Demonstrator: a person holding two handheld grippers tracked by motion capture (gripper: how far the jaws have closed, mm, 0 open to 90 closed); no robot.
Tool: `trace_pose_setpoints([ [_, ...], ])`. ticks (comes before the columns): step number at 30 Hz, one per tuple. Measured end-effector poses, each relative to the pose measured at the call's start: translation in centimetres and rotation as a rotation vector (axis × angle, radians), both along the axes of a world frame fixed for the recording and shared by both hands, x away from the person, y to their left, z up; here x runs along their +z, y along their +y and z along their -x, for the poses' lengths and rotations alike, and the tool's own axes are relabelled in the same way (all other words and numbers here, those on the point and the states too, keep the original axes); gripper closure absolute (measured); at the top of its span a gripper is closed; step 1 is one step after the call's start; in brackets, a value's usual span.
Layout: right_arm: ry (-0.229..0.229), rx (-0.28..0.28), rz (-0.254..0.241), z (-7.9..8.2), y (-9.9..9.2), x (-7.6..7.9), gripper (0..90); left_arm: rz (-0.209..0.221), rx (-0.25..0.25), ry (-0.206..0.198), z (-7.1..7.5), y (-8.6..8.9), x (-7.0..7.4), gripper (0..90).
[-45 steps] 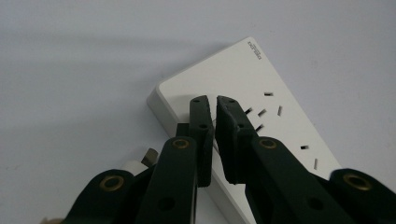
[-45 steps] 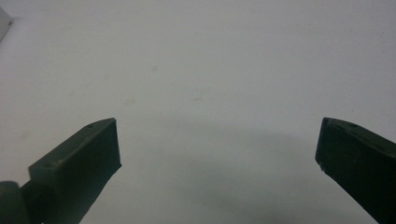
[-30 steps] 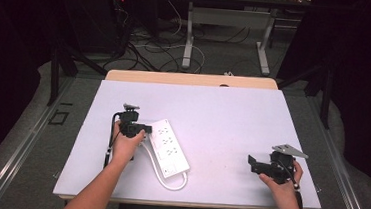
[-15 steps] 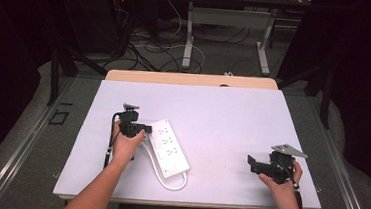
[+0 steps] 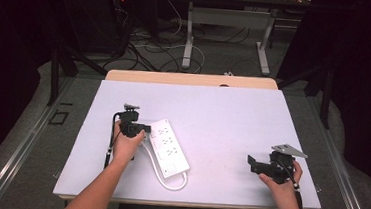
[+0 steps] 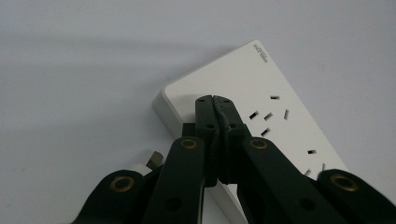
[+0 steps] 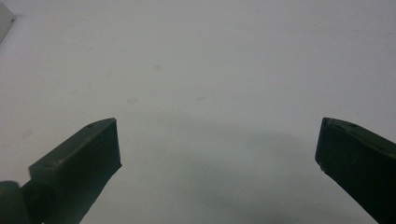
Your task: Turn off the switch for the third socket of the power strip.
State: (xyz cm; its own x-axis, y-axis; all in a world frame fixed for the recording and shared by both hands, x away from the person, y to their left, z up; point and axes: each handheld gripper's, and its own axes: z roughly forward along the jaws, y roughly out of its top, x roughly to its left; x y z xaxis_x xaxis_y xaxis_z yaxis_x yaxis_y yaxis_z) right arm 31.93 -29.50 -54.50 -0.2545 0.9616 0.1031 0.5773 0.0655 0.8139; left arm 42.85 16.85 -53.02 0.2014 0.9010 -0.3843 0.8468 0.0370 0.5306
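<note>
- On the white surface (image 5: 232, 118), under the left hand-held gripper (image 5: 144, 128), lies a white power strip (image 5: 170, 148); next to the earlier frames, both hands and the strip sit in the same places.
- Left hand-held gripper: its jaws have just been closing the last bit and now meet, pressed together with nothing between them, the tips poised over the strip's near end in the left gripper view (image 6: 214, 100).
- Just beyond those tips, the strip's face shows rows of dark socket slots; whether the tips touch the plastic cannot be told.
- Past the tips, at the strip's far corner, a small printed brand mark (image 6: 260, 50) sits sideways, too small to read.
- Behind and below the left hand-held gripper, the strip's white cord (image 5: 167, 181) loops round the near end.
- Right hand-held gripper (image 5: 252, 163): well apart from the strip, near the surface's right edge, jaws spread wide over bare surface and holding nothing, as in the earlier frames.
</note>
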Motion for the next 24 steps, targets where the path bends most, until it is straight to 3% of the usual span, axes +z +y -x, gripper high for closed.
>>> trace_pose_setpoints([
  [8,0.0,0.002,0.001,0.01,0.01,0.01,0.0,-0.002,-0.015,0.008,-0.03,0.21,0.06,89.5],
  [12,-0.002,-0.002,0.001,-0.01,-0.08,0.0,0.0,0.007,0.001,0.002,-0.09,0.14,0.01,88.5],
  [24,-0.002,-0.001,-0.002,-0.05,-0.09,-0.02,0.0,0.026,-0.01,0.01,-0.08,0.71,0.35,80.8],
])
